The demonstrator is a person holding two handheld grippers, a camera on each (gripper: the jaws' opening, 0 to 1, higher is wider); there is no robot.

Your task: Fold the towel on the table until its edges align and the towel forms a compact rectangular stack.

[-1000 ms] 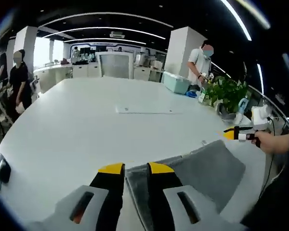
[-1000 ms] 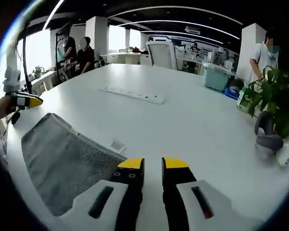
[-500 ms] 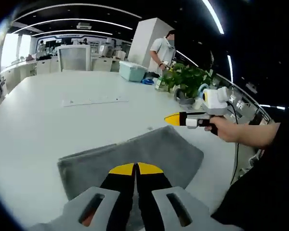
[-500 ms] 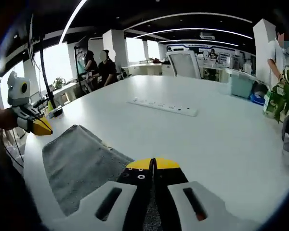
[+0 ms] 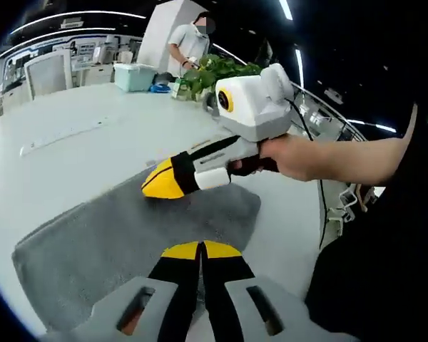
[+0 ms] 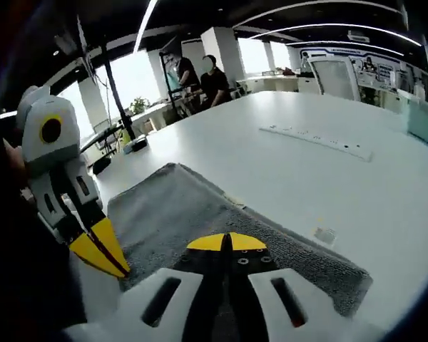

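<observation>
Left gripper point(image 5: 200, 249) — yellow-tipped black jaws pressed together, the near edge of the grey terry towel point(image 5: 121, 242) apparently pinched between them, though the cloth at the tips is hard to make out. Right gripper point(image 6: 228, 242) — yellow tips likewise closed on each other, sitting over the same towel point(image 6: 200, 214); a grip on the cloth seems likely but the contact itself is not plainly visible.

Towel: flat and spread on the large white table point(image 5: 71, 149), near the person's edge, one layer as far as can be judged. A small label or tag point(image 6: 324, 235) lies on the table just beside its far edge.

In the left gripper view the right gripper point(image 5: 164, 182) comes in from the right, held in a hand point(image 5: 299, 153), its tips just over the cloth. In the right gripper view the left gripper point(image 6: 103, 256) enters from the left, tips down beside the towel's edge. Both sit along the near side, probably so that edge can be lifted and carried across for a first fold.

Further out: a long white power strip point(image 6: 317, 137), a leafy green potted plant point(image 5: 217, 71), a pale teal storage box point(image 5: 135, 75), a white chair point(image 5: 46, 71), and people point(image 6: 207, 75) standing at the room's far edges.
</observation>
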